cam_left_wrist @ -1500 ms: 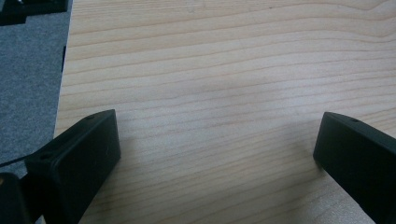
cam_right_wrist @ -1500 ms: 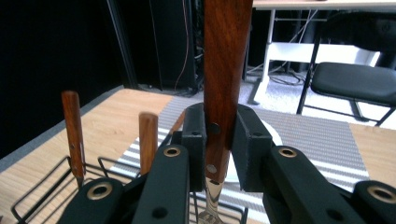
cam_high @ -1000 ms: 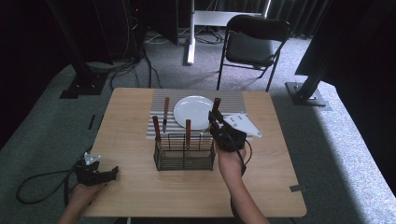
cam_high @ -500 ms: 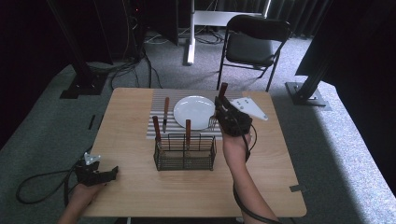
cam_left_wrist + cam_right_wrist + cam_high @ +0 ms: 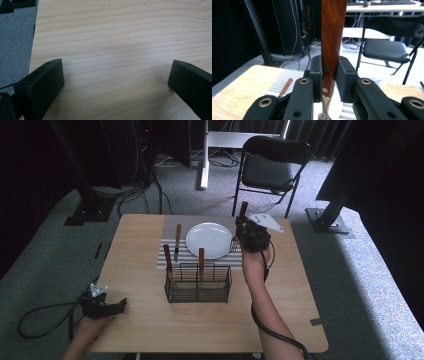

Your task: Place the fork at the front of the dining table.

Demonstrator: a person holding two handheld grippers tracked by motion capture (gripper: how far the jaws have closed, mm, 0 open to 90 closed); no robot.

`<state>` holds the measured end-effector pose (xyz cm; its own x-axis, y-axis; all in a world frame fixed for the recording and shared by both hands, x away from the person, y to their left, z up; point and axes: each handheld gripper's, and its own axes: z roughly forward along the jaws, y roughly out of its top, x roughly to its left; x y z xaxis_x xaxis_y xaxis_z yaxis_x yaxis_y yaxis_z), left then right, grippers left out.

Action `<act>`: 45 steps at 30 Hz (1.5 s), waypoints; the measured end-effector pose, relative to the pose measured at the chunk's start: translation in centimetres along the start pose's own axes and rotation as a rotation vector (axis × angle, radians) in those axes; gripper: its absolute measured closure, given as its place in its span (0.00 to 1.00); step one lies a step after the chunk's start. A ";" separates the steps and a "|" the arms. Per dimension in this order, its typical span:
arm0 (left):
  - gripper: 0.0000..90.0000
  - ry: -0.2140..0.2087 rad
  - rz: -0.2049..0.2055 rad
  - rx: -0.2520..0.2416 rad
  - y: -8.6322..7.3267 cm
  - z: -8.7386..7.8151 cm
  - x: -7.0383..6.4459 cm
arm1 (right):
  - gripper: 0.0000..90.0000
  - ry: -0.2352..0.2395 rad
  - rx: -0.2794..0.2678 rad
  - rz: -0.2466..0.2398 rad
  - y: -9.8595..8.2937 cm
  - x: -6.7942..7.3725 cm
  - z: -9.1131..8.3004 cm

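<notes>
Wooden-handled fork [image 5: 331, 37] — upright between tool [image 5: 329, 75] jaws

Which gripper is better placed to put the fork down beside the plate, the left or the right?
The right gripper: it is shut on the fork, just right of the plate. The left gripper sits open at the table's near-left edge.

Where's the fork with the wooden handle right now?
In the high view, the fork is clamped upright in the right gripper, tines down, by the white plate's right edge.
</notes>
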<state>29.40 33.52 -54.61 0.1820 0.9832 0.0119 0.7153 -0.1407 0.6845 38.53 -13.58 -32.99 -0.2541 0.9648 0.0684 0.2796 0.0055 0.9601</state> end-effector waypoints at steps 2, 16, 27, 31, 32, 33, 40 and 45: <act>0.00 -0.001 -0.001 0.000 0.0 0.0 0.0 | 0.85 -0.004 0.014 -0.001 -0.2 -0.3 0.6; 0.00 -0.001 0.000 0.001 0.0 0.0 0.0 | 0.85 -0.066 0.131 -0.010 -2.3 -3.0 4.7; 0.00 -0.001 0.000 0.000 0.0 0.0 0.0 | 0.85 -0.070 0.246 -0.003 -3.1 -5.2 7.6; 0.00 -0.001 0.000 0.000 0.0 0.0 0.0 | 0.85 -0.078 0.295 0.014 -4.2 -5.9 9.1; 0.00 -0.001 0.000 0.000 0.0 0.0 0.0 | 0.85 -0.080 0.307 0.019 -4.5 -6.1 9.5; 0.00 -0.001 0.000 0.000 0.0 0.0 0.0 | 0.85 -0.086 0.318 0.021 -4.7 -6.2 9.9; 0.00 -0.001 0.000 0.000 0.0 0.0 0.0 | 0.85 -0.086 0.437 0.052 -5.6 -7.0 13.1; 0.00 -0.001 0.000 0.000 0.0 0.0 0.0 | 0.85 -0.092 0.494 0.054 -6.2 -7.3 15.2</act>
<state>29.39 33.52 -54.62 0.1823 0.9832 0.0114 0.7156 -0.1406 0.6842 52.70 -16.68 -43.51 -0.1509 0.9862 0.0686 0.7007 0.0578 0.7111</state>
